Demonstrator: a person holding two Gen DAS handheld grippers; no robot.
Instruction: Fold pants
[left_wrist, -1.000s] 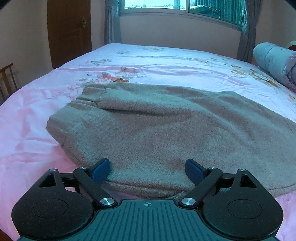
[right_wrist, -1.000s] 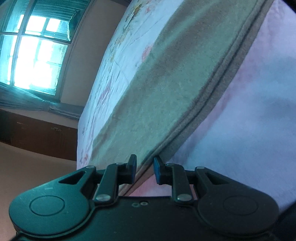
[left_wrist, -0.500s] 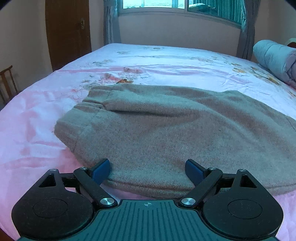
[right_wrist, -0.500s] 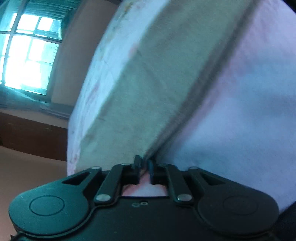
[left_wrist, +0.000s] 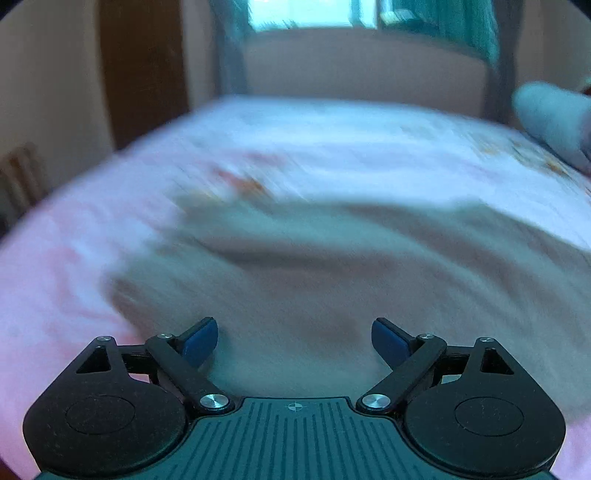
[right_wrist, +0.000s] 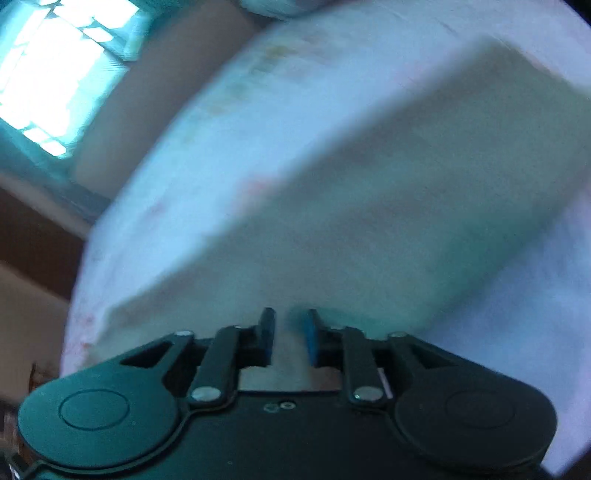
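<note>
On the left my left gripper (left_wrist: 294, 341) is spread wide with nothing between its pads, low over the near edge of the grey pants (left_wrist: 332, 280) lying across the pink bedsheet (left_wrist: 55, 266). To the right, my right gripper (right_wrist: 289, 339) is pinching the pants' edge; both views are blurred.

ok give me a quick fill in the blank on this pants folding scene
1. The pants lie on a ____.
2. The left hand-held gripper is ____ wide.
3. The bedsheet near the left hand-held gripper is mostly ____.
4. Cloth sits between the fingers of the ____ hand-held gripper.

Missing words: bed; open; pink; right
</note>
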